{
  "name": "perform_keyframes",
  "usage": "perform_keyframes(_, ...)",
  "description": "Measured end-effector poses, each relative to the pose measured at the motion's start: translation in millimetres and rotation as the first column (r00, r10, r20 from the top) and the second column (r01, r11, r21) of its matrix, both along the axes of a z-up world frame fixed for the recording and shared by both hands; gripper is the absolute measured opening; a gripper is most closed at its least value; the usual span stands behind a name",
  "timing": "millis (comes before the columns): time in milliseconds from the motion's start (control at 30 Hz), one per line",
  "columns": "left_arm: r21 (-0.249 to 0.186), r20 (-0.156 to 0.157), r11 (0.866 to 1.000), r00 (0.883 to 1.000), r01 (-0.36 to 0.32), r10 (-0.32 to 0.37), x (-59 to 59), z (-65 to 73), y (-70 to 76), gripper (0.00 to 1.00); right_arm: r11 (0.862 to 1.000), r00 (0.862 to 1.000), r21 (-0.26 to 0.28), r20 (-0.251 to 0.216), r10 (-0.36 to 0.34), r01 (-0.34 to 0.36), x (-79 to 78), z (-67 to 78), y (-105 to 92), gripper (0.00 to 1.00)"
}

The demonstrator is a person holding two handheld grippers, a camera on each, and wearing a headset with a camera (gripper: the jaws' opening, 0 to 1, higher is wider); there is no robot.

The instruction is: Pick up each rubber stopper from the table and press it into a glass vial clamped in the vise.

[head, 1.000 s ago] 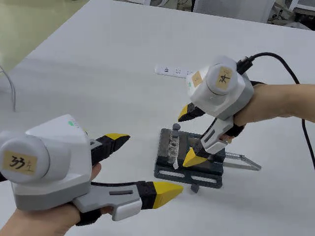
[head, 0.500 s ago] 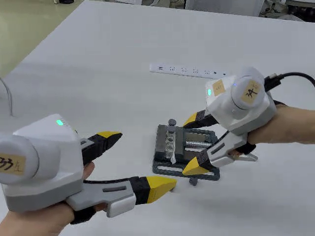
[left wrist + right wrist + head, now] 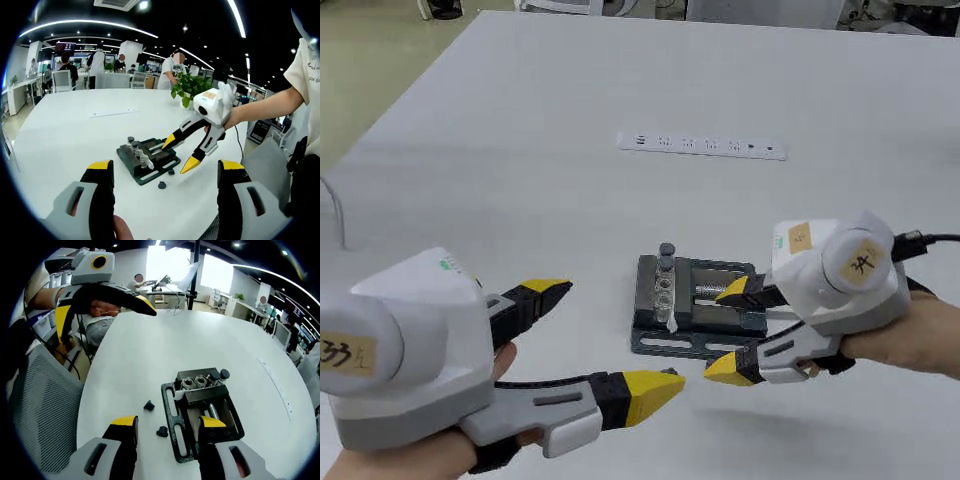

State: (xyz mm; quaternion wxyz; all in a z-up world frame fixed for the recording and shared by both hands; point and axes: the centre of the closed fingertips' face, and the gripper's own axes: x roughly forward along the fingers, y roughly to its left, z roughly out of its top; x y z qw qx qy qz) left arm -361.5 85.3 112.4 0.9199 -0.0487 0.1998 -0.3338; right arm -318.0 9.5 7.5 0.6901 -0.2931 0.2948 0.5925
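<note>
- Right claw has backed off from over the vise and now sits low beside it, jaws spread and empty.
- One stopper and a second stopper lie on the counter just ahead of that claw, off its left jaw.
- The vials sit clamped beyond its right jaw.
- Left claw is spread too, hanging short of the vise.
- My guess: the next stopper pickup is coming.
</note>
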Motion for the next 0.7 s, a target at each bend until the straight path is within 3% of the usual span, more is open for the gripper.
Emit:
perform_keyframes(200, 0.004, -0.004, 1.0, 1.0, 0.001, -0.001, -2.0, -1.4, 0.0, 0.83, 0.997, 0.997, 0.023, 0.023, -0.077, 0.076, -0.9, -11.0, -6.5, 0.33)
perform_keyframes(400, 0.007, -0.007, 1.0, 1.0, 0.009, -0.009, -2.5, -2.0, -1.2, 0.83, 0.996, 0.996, 0.005, 0.012, -0.091, 0.091, -3.6, -18.2, -11.1, 0.21)
perform_keyframes(700, 0.005, -0.005, 1.0, 1.0, 0.016, -0.016, -1.9, -1.8, -4.8, 0.83, 0.994, 0.995, -0.026, 0.015, -0.102, 0.103, -6.6, -34.5, -14.2, 0.16)
